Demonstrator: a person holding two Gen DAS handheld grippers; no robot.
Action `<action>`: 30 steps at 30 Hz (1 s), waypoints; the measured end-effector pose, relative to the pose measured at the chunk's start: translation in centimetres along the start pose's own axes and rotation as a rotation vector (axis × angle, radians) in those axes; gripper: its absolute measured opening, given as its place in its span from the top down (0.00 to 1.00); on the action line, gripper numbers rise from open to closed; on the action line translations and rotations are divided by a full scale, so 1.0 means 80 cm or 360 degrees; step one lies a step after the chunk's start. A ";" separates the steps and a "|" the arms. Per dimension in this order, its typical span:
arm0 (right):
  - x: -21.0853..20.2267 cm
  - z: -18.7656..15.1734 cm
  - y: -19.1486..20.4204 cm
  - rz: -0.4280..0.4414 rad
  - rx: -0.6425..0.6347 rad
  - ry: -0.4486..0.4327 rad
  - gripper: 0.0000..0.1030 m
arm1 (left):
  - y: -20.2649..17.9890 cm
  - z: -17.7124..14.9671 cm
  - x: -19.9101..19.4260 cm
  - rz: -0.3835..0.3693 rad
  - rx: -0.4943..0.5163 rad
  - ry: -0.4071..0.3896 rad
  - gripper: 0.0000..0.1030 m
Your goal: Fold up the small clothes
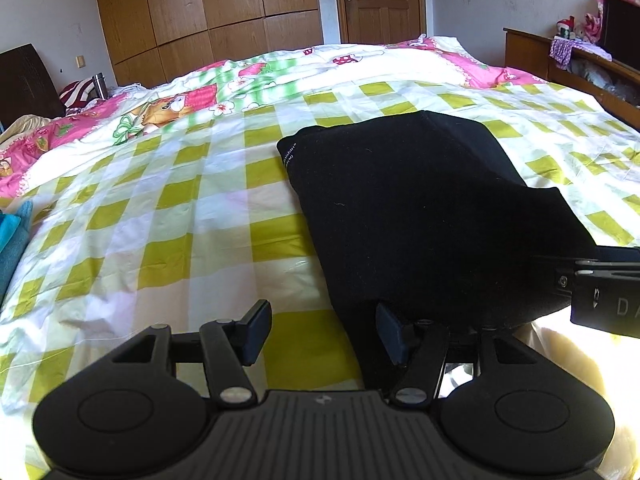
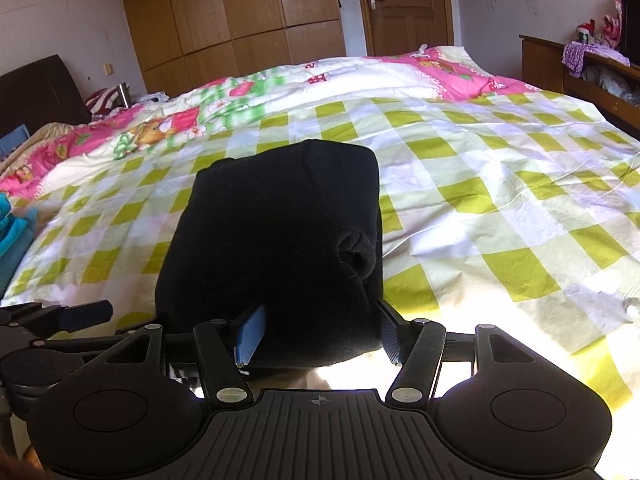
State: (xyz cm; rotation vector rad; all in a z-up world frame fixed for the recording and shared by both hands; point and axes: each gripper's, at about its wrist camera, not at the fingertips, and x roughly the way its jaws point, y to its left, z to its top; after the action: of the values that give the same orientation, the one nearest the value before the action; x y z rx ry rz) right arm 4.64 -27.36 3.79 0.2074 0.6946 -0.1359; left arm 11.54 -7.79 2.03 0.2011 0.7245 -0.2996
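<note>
At the bed's near edge, the left gripper (image 1: 322,336) stands with fingers apart, its right finger touching the black garment (image 1: 400,208). The right gripper (image 2: 316,334) straddles the garment's near hem, fingers spread. The folded garment lies on the checked sheet (image 1: 160,200); beyond it, a pink quilt (image 2: 460,68).

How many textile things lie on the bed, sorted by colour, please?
Black garment: 1
Green checked sheet: 1
Pink cartoon quilt: 1
Turquoise cloth, at the left edge: 1
Total: 4

Black garment (image 1: 400,208) near hem behind jaws
</note>
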 end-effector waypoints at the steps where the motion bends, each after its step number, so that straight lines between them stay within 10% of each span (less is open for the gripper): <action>1: -0.002 -0.001 0.001 -0.0006 -0.0014 -0.0001 0.43 | 0.000 0.000 -0.004 -0.0006 -0.0011 -0.0001 0.32; 30: -0.036 -0.033 -0.001 -0.0057 -0.0054 0.0047 0.43 | -0.017 -0.033 -0.046 -0.0093 0.0000 0.0025 0.31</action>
State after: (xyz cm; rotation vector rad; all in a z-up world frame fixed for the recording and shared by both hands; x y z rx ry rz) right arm 0.74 -26.69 3.65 0.1646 0.7295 -0.1556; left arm 6.86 -7.59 2.50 0.1825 0.7470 -0.3538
